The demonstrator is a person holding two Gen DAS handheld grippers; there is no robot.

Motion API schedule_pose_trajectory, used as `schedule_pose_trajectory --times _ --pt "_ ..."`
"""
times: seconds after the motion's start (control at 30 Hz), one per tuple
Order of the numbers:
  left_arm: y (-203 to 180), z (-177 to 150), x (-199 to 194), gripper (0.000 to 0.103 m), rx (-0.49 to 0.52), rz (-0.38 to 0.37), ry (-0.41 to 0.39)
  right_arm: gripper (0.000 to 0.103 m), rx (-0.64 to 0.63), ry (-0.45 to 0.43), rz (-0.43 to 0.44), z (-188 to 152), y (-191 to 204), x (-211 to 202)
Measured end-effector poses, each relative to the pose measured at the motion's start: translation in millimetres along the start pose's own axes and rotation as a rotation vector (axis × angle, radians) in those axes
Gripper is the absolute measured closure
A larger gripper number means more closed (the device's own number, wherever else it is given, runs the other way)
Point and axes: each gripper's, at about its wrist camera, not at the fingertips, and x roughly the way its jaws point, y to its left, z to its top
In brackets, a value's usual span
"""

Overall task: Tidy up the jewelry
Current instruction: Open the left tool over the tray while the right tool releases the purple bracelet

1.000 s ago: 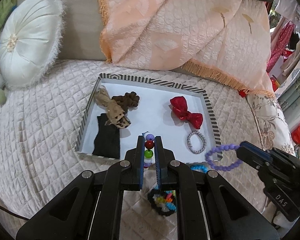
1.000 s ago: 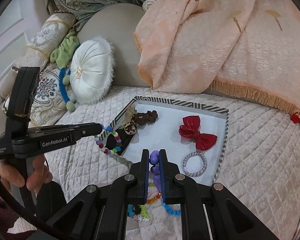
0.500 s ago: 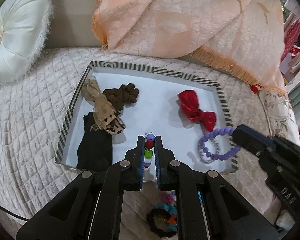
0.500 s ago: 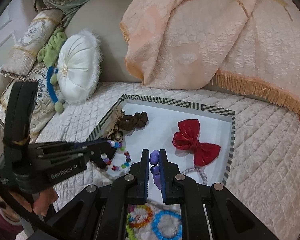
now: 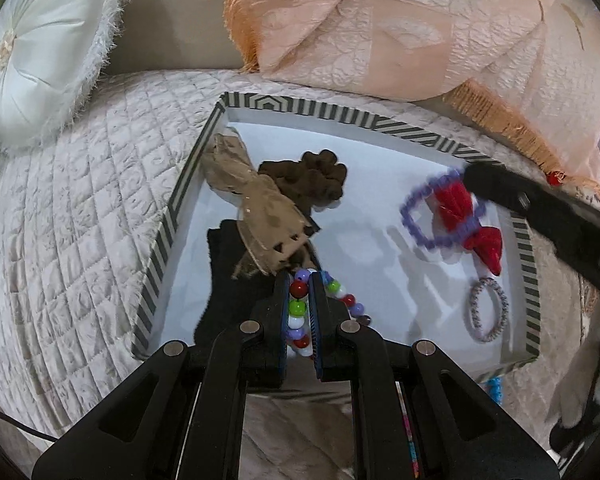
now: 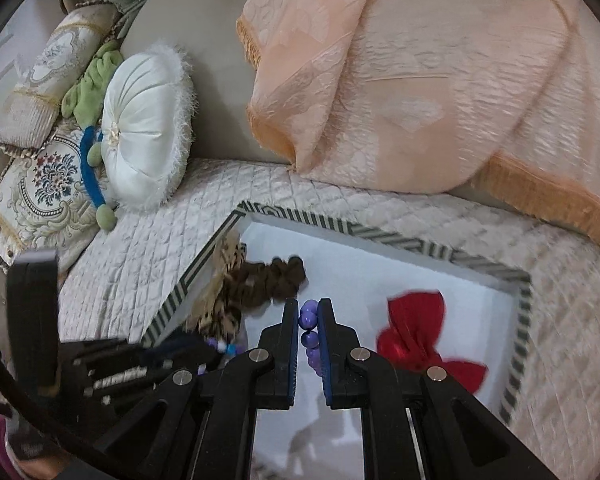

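Both of your tools have come down over the striped tray (image 5: 168, 224) since a second ago. Your left tool (image 5: 300, 280) is clamped on the multicolour bead bracelet (image 5: 297, 307), low in the middle of the left-wrist frame, over the tray's near edge beside the black cloth (image 5: 228, 272). Your right tool (image 6: 309, 314) is clamped on the purple bead bracelet (image 6: 309, 320), which hangs over the red bow (image 5: 488, 244) at the frame's right. A silver-grey hair tie (image 5: 489, 309) lies below the bow.
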Motion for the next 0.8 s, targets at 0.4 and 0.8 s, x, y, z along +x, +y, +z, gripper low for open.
schedule_pose_trajectory --times 0.4,0.8 --pt "9.5 3.5 9.6 0.095 -0.007 -0.013 0.01 0.094 0.02 0.071 -0.146 17.8 -47.8 65.3" --pt "2.4 2.1 13.3 0.081 0.018 0.018 0.003 0.089 0.156 0.053 -0.209 3.3 -94.9 66.5"
